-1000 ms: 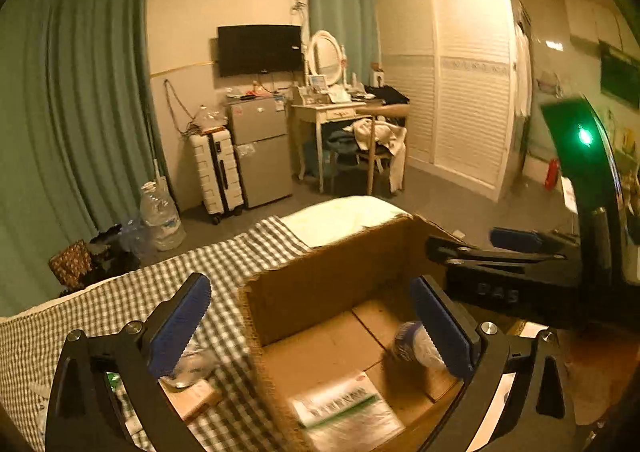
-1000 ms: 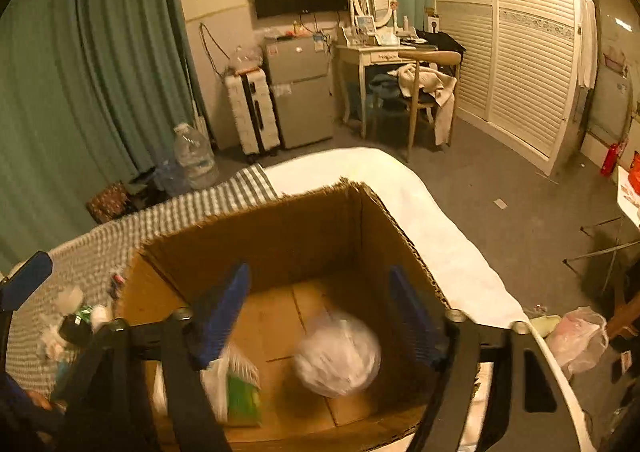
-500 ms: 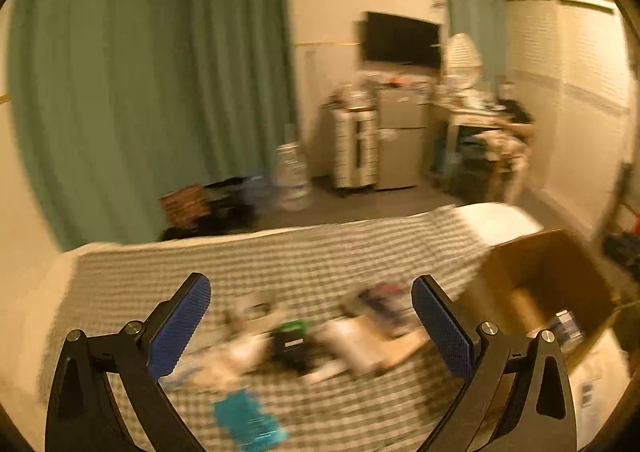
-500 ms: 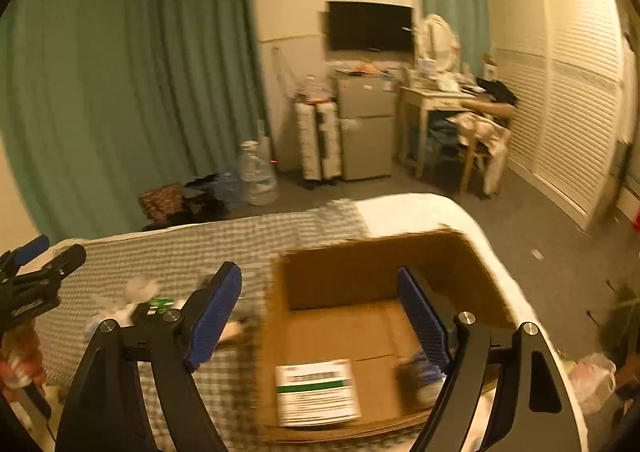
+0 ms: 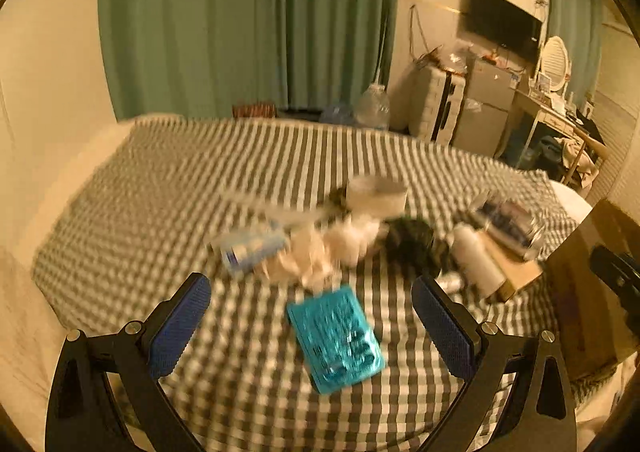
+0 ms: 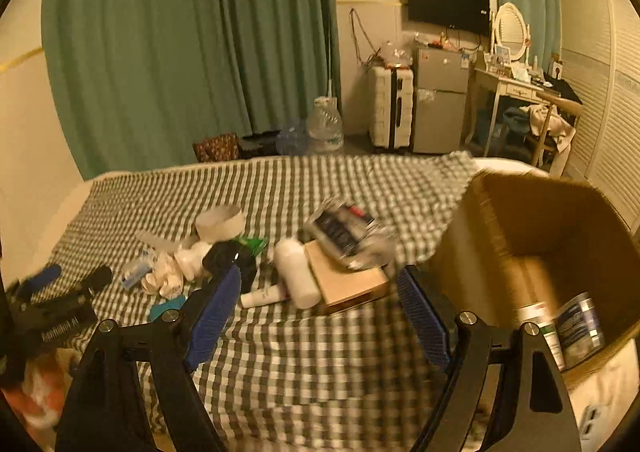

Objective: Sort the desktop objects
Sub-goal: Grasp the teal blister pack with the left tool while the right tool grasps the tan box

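Note:
A heap of small items lies on the checked bedspread (image 5: 168,187). In the left wrist view my left gripper (image 5: 312,316) stands open with a teal packet (image 5: 336,340) lying on the cloth between its blue pads; crumpled tissues (image 5: 320,248), a tape roll (image 5: 376,193) and a white bottle (image 5: 478,264) lie beyond. In the right wrist view my right gripper (image 6: 320,308) is open and empty, just short of the white bottle (image 6: 298,272) and a flat brown box (image 6: 348,284). The cardboard box (image 6: 560,236) on the right holds a jar (image 6: 580,328). The left gripper (image 6: 56,292) shows at the left edge.
Green curtains (image 6: 180,43) hang behind the bed. A water jug (image 6: 326,125), a white suitcase (image 6: 390,107), a small fridge (image 6: 440,99) and a dressing table (image 6: 516,87) stand on the floor beyond. The bed's edge runs close along the bottom of both views.
Both grippers have swung left from over the cardboard box to the heap on the bedspread. The box now sits at the right edge of both views. Both stayed open.

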The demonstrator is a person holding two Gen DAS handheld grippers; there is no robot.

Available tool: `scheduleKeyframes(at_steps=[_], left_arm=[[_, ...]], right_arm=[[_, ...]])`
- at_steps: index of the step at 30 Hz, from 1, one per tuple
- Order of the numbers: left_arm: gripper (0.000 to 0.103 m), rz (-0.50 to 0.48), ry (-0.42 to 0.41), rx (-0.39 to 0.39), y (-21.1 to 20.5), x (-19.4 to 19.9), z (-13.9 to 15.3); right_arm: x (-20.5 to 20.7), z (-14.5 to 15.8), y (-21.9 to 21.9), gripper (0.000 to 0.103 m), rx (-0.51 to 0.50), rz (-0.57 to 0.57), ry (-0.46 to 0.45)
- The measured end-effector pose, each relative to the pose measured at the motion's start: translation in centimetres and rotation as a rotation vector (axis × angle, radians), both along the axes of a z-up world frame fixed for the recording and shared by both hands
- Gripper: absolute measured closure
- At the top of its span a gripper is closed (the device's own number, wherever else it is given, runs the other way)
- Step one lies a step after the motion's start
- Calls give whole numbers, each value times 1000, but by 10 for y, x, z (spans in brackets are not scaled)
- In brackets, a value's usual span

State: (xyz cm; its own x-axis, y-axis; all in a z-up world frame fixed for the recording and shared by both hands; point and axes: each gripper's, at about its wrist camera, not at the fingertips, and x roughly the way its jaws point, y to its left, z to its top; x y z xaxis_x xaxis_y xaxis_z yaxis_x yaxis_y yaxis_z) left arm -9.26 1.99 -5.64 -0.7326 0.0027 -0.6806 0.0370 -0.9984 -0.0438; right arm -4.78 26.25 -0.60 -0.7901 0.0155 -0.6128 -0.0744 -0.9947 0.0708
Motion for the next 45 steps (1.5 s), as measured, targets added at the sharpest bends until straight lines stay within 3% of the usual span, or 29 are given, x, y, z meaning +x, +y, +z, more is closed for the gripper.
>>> scheduleKeyframes(at_steps=[4,10,16,19,27,35,41,43,45], left_arm=[[0,-3,-57,-2,8,-3,-42],[0,39,-152,18,10,-20,-82],[0,65,-214,20,13,-36,-104],[0,70,-261,59,11,-41,-116],[0,66,-260,64,8,-43,-124],[1,61,-250,72,4,-43,-123],[25,61,-226,72,-2,-42,-117],[42,56,-221,85,-5,-41,-116],[50,56,-217,97,-8,-40,-114]], right_arm=[[-19,-37,-8,22,50,-4,-24],[-39,-83,7,22,110,-44,-81],[-61,-95,17,22,140,-51,-112],[-73,-103,16,22,177,-33,-122],[-102,-133,12,21,235,28,-189],[-112,-144,10,21,215,28,-213],[-104,-140,4,23,178,40,-203],[-99,-140,0,23,178,40,-208],[-94,-139,-1,23,158,28,-221]])
